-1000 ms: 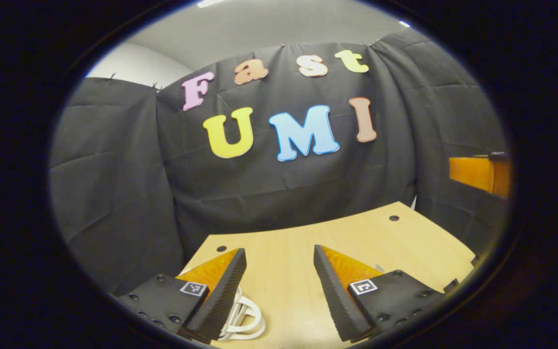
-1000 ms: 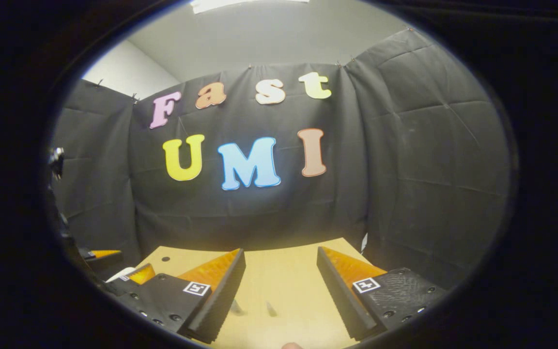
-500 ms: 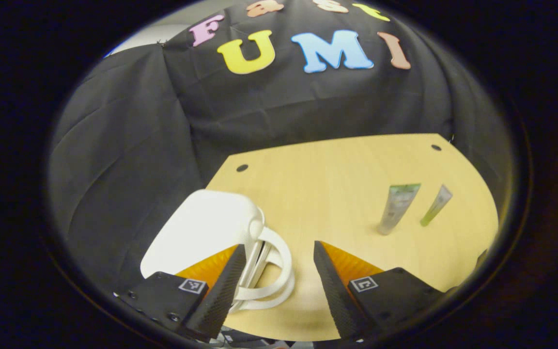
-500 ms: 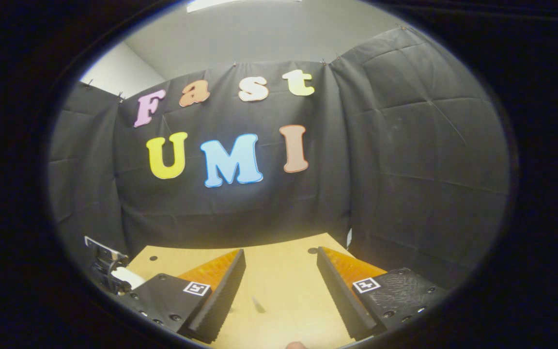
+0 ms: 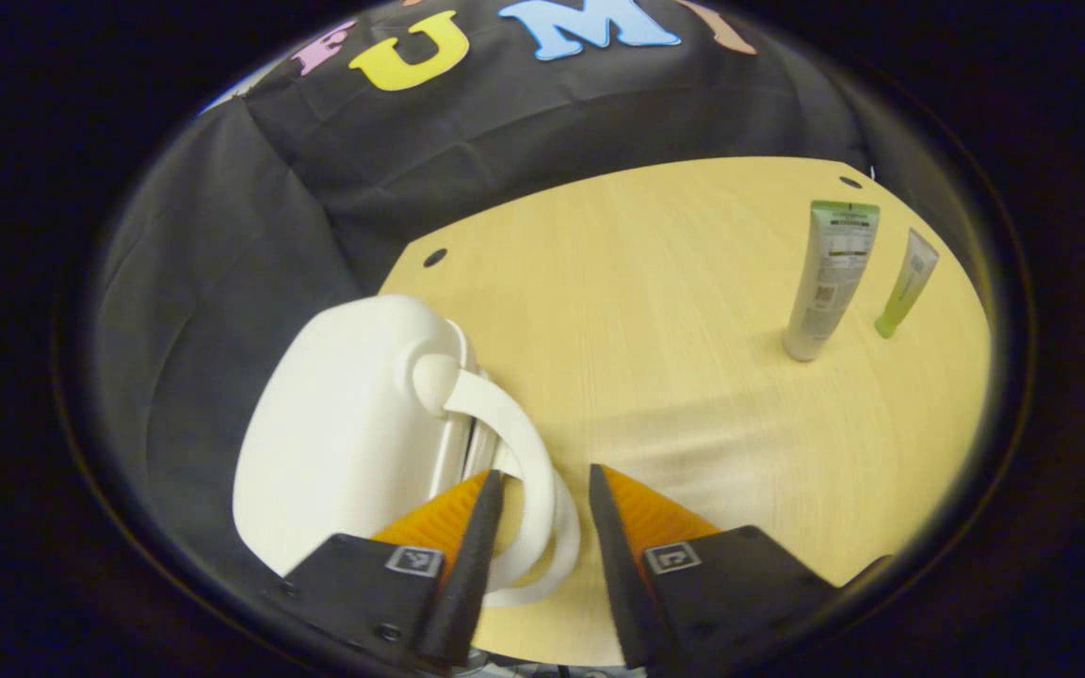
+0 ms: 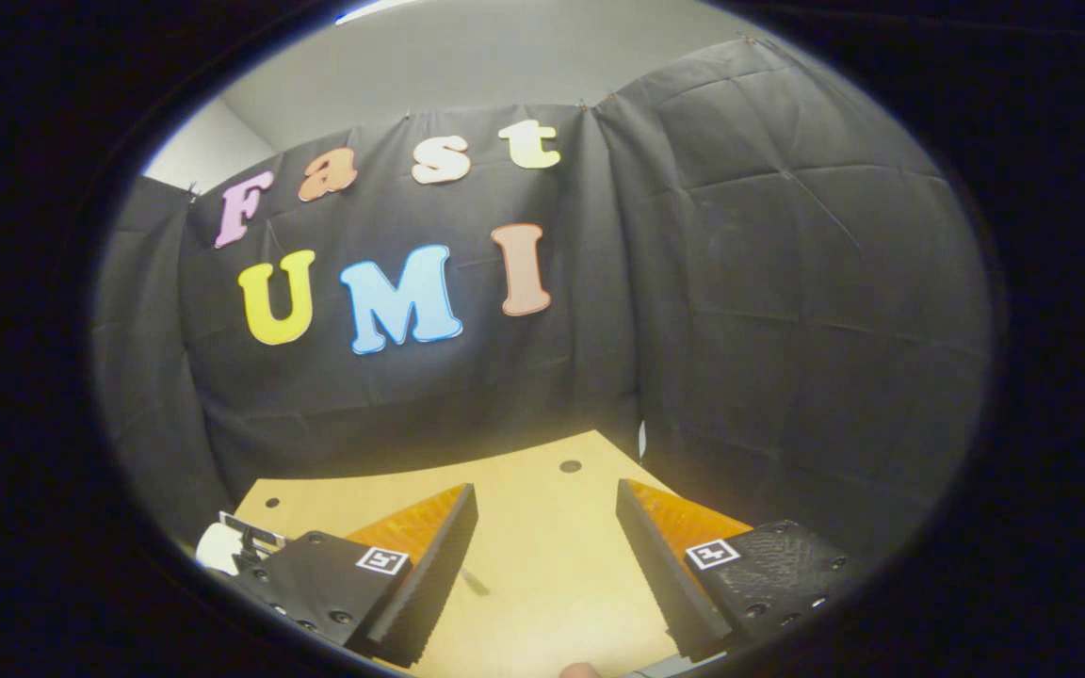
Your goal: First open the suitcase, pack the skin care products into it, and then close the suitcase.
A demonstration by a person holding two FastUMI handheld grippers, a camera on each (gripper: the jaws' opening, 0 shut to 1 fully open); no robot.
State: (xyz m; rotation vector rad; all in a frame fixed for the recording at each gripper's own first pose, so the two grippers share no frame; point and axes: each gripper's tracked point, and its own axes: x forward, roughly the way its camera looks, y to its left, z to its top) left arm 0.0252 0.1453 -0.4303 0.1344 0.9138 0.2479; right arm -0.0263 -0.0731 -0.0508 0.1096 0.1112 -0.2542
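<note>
— Suitcase (image 5: 345, 424): what does it look like?

— White, smooth, rounded corners, shut, lying at the left edge of the table (image 5: 655, 311) in the left gripper view. Two looped white handles (image 5: 528, 471) arch off its right side, toward the table's middle.

— And the left gripper (image 5: 542, 527)?

— Its jaws are parted, one on either side of the handles. The left fingertip (image 5: 486, 494) sits right against the loop; the other stands clear, so nothing is clamped.

— The skin care products?

— Two tubes near the far right corner, well apart from the suitcase. The larger pale green tube (image 5: 830, 278) lies with its flat crimped end toward the far edge and its cap toward the near side. The slimmer lime tube (image 5: 905, 282) lies just beside it, roughly parallel, cap also nearer.

— Right gripper (image 6: 542, 556)?

— Fingers spread wide over bare wood near the table's far right corner, gripping nothing.
</note>
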